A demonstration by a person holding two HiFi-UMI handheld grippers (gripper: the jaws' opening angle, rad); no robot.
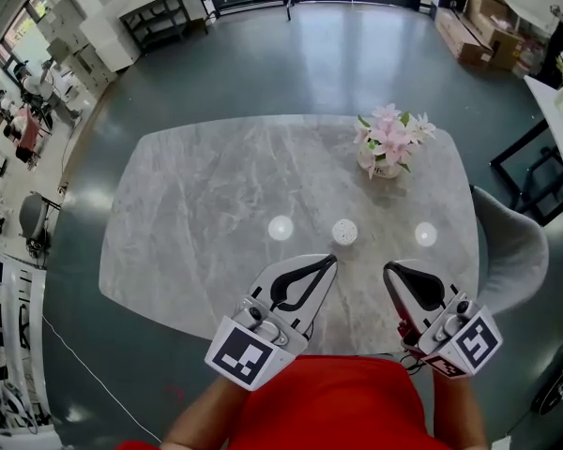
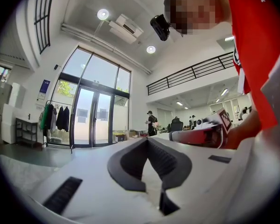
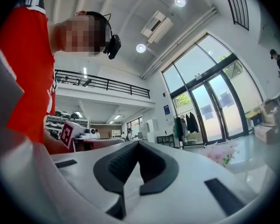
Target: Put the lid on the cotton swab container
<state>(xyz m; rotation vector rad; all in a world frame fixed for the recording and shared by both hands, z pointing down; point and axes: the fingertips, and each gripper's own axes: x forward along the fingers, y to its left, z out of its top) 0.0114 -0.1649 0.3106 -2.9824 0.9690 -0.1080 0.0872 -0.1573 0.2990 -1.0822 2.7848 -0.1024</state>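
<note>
Cotton swab container, round, white, on veined marble table, left gripper and right gripper closed, empty.

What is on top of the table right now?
A vase of pink flowers and a small white round container on the table. Two bright round patches beside it may be reflections. The left gripper and right gripper cover the near edge.

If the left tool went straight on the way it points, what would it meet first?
Likely the small white container just ahead of the left tool on the table, though it may pass above it; height is unclear.
</note>
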